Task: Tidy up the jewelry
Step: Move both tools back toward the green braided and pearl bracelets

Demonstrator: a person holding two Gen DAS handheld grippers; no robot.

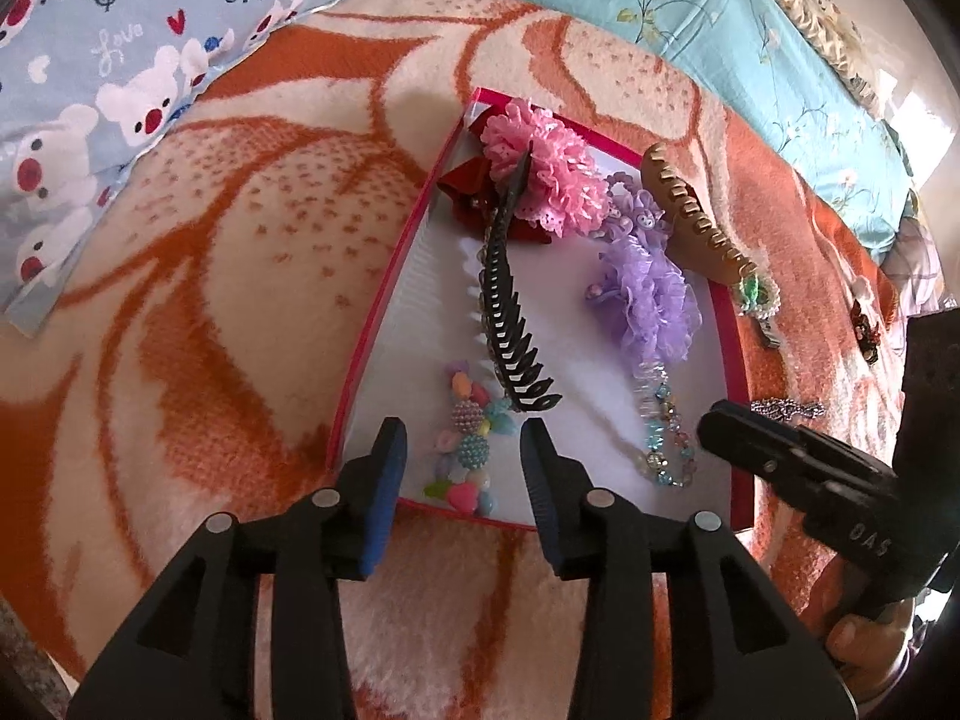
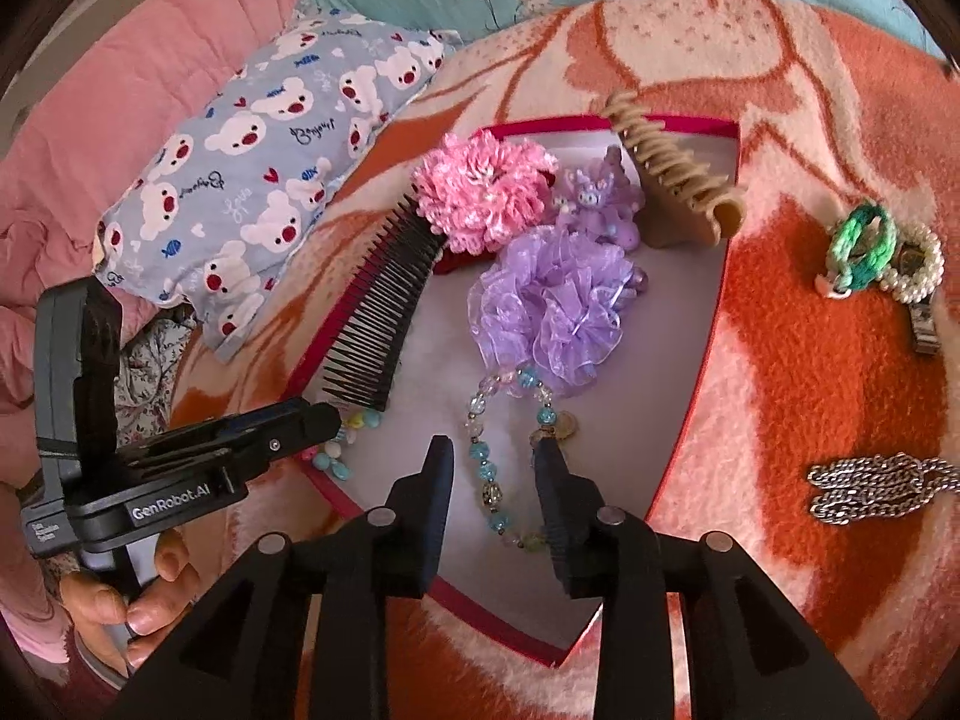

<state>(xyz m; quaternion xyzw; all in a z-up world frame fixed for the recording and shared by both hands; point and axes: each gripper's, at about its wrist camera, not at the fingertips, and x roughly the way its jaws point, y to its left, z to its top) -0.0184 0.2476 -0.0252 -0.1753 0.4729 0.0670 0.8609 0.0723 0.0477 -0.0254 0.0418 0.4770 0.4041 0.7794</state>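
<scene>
Both grippers — left (image 1: 462, 456), right (image 2: 492, 474) — parted, gripping nothing, above the red-rimmed tray (image 1: 384, 276). Right wrist view alone shows the pink quilt (image 2: 120, 90); silver chain (image 2: 882, 486) lies off-tray.

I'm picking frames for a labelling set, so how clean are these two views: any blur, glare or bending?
Left wrist view: sharp at the centre, the black comb crisp; strong fisheye bending curves the red tray edge; bright washed-out patch at far right. Right wrist view: equally sharp on the blue bead bracelet; soft daylight, faint shadows; the silver chain near the rim is slightly smeared.
</scene>
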